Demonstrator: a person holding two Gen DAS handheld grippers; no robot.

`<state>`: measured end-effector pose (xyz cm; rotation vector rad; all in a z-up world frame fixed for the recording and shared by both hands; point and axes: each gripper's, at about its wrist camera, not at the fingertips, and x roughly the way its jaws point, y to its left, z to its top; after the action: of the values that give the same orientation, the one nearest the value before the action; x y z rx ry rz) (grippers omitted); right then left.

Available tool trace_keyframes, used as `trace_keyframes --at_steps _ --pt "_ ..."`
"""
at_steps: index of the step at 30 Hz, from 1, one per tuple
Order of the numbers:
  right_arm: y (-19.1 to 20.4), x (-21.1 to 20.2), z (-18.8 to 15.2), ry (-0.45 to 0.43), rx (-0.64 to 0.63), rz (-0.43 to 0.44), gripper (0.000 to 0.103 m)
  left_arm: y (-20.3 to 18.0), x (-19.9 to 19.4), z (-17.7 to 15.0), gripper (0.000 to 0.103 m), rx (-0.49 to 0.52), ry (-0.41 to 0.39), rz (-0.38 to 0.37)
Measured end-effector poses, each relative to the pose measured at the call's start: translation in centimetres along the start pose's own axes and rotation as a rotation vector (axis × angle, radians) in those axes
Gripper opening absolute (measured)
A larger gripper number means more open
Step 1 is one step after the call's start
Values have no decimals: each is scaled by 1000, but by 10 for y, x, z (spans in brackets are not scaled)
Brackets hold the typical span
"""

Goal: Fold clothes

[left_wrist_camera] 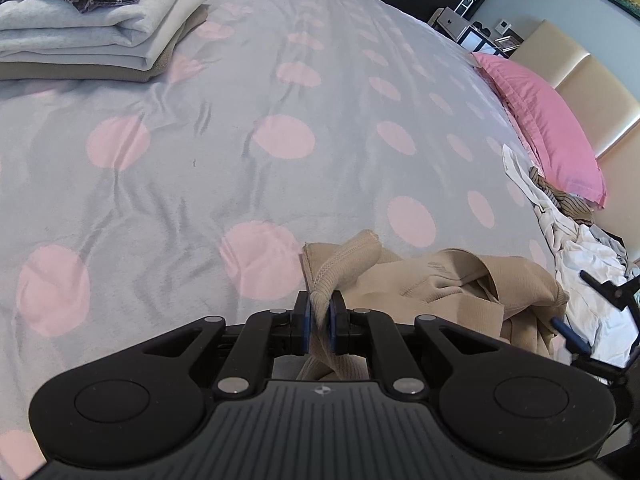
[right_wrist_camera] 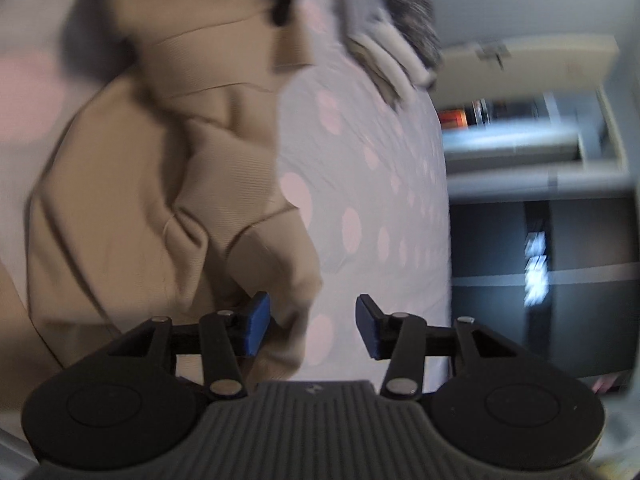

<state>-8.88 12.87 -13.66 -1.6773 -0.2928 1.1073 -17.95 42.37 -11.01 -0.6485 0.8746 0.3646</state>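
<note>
A tan ribbed garment (left_wrist_camera: 452, 284) lies crumpled on the bedspread at the lower right of the left wrist view. My left gripper (left_wrist_camera: 320, 312) is shut on a ribbed hem of that garment, which sticks up between the blue pads. The right gripper's fingertips (left_wrist_camera: 568, 330) show past the garment at the right edge. In the blurred right wrist view the tan garment (right_wrist_camera: 160, 184) fills the left half. My right gripper (right_wrist_camera: 312, 326) is open, its left pad (right_wrist_camera: 256, 326) over the garment's edge and nothing between the pads.
The bed carries a grey bedspread with pink dots (left_wrist_camera: 248, 120). A stack of folded clothes (left_wrist_camera: 92, 20) sits at the far left corner. A pink pillow (left_wrist_camera: 540, 120) and a heap of white unfolded clothes (left_wrist_camera: 576, 252) lie along the right side by a beige headboard (left_wrist_camera: 588, 76).
</note>
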Motion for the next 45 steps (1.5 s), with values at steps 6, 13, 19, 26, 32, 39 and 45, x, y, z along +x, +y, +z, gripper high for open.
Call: trace_keyframes --at_steps 6,13,19,26,32,39,45 --pt "29 14 10 -22 -236 -49 55 1 -1 0 7 0 3 -5" --pt "34 46 -1 94 -251 -47 45 0 -3 0 7 11 0 -11" --pt "18 57 0 154 -117 -106 5 -2 -9 2 7 13 -19 -15" --pt "-32 33 -2 127 239 -188 4 -8 -38 10 6 21 -129 -29" --pt "-76 -6 -21 135 532 -337 4 -17 -86 15 5 38 -272 -60" --pt "-142 -77 -32 93 686 -542 4 -51 -188 29 5 99 -519 -137" --pt "-206 -173 -22 -29 783 -762 4 -89 -300 28 5 210 -791 -202"
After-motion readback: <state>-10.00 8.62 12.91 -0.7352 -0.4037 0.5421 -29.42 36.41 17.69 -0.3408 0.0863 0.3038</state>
